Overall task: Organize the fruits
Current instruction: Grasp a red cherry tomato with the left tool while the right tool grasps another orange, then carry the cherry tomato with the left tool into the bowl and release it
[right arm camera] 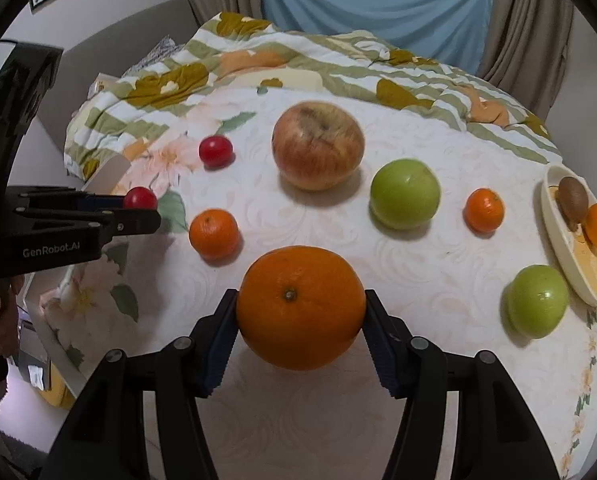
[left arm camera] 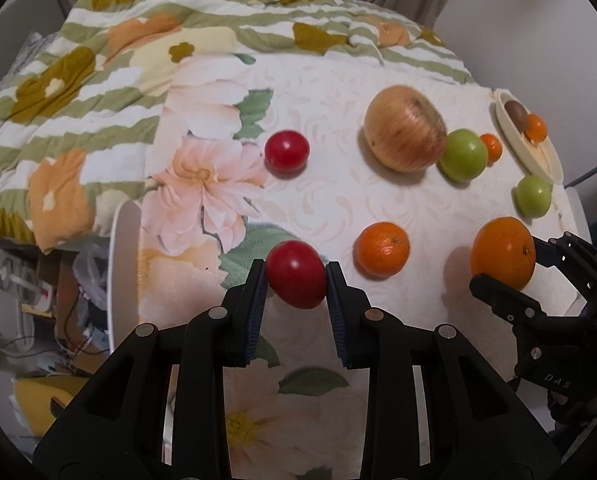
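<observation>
My left gripper [left arm camera: 296, 266] is shut on a small red fruit [left arm camera: 296, 282], held just above the floral tablecloth [left arm camera: 338, 200]. In the right wrist view that gripper [right arm camera: 154, 209] comes in from the left with the red fruit [right arm camera: 140, 198] at its tips. My right gripper [right arm camera: 300, 296] has both pads pressed on a large orange [right arm camera: 300, 320], which sits near the table's front. From the left wrist view, the right gripper [left arm camera: 506, 260] and its orange [left arm camera: 502, 254] show at the right edge.
Loose on the cloth are a second red fruit [right arm camera: 216, 151], a big apple [right arm camera: 317, 146], two green fruits [right arm camera: 404, 194] [right arm camera: 536, 300] and two small oranges [right arm camera: 213, 234] [right arm camera: 483, 210]. A cream dish [right arm camera: 558, 248] at the right holds a kiwi and a small orange. A striped quilt [right arm camera: 258, 52] lies behind.
</observation>
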